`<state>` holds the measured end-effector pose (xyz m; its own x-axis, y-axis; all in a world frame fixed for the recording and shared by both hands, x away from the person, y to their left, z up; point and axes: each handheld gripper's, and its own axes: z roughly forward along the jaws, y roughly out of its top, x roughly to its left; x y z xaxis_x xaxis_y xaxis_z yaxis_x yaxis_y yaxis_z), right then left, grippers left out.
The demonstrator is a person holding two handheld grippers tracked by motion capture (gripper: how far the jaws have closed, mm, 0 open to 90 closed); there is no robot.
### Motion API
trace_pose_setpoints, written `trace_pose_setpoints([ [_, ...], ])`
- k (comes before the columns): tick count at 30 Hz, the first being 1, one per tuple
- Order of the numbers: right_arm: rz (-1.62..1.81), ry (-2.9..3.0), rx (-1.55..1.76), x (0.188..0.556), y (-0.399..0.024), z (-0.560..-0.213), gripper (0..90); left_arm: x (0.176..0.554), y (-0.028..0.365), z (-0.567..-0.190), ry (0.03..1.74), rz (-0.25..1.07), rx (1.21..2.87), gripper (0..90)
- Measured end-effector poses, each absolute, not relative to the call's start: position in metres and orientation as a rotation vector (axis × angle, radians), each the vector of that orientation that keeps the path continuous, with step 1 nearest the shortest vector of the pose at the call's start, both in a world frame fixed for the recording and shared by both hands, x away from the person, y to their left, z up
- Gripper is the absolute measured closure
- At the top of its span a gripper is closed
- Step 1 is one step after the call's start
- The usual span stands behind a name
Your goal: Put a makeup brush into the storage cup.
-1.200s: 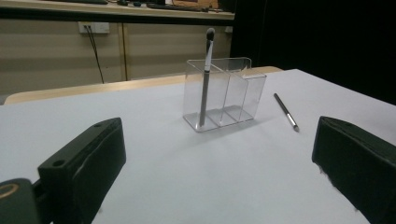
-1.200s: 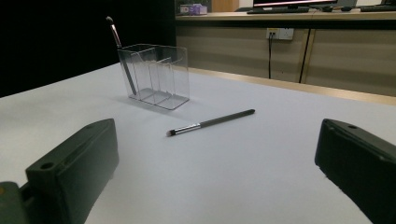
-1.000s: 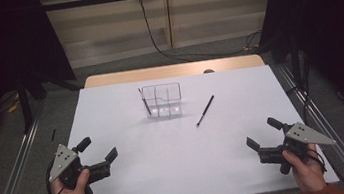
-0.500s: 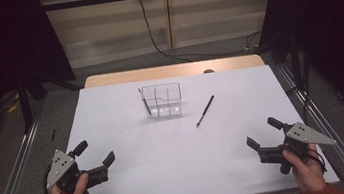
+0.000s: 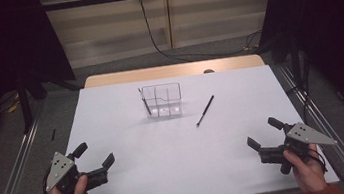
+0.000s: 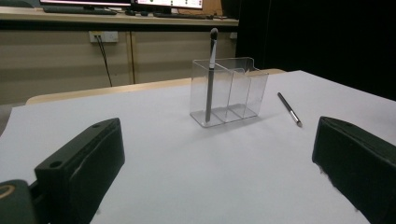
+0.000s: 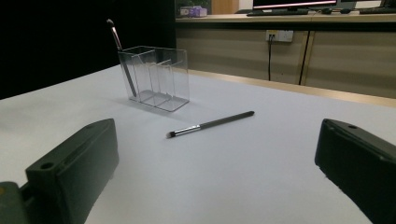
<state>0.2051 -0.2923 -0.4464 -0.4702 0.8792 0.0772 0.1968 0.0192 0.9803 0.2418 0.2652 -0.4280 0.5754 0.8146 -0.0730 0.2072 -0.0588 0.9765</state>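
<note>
A clear plastic organizer [image 5: 162, 100] [image 6: 228, 91] [image 7: 155, 77] with compartments stands at the middle back of the white table. One brush [image 5: 145, 101] [image 6: 210, 74] [image 7: 122, 57] leans upright in its left end compartment. A second dark brush [image 5: 205, 110] [image 6: 289, 108] [image 7: 211, 124] lies flat on the table to the organizer's right. My left gripper [image 5: 94, 160] [image 6: 219, 177] rests near the front left edge, open and empty. My right gripper [image 5: 265, 137] [image 7: 215, 177] rests near the front right edge, open and empty too.
The white tabletop [image 5: 177, 152] lies bare between the grippers and the organizer. Metal rails [image 5: 14, 178] run along both sides of the table. Behind it a cable [image 5: 151, 34] hangs from a wall socket, with dark curtains on either side.
My left gripper has drifted slightly toward the front left edge of the table. The right gripper, the organizer and both brushes have stayed where they were.
</note>
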Motion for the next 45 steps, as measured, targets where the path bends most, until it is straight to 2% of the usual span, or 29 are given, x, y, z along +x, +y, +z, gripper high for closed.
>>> trace_pose_setpoints([
  [22, 1.542, 1.783, 1.032, 0.217, -0.277, -0.437, 0.0, 0.243, 0.261, -0.43, 0.891, 0.595, 1.62, 3.8],
  [45, 1.541, 1.874, 0.925, 0.269, -0.25, -0.416, 0.2, 0.24, 0.26, -0.43, 0.892, 0.607, 1.633, 3.3],
])
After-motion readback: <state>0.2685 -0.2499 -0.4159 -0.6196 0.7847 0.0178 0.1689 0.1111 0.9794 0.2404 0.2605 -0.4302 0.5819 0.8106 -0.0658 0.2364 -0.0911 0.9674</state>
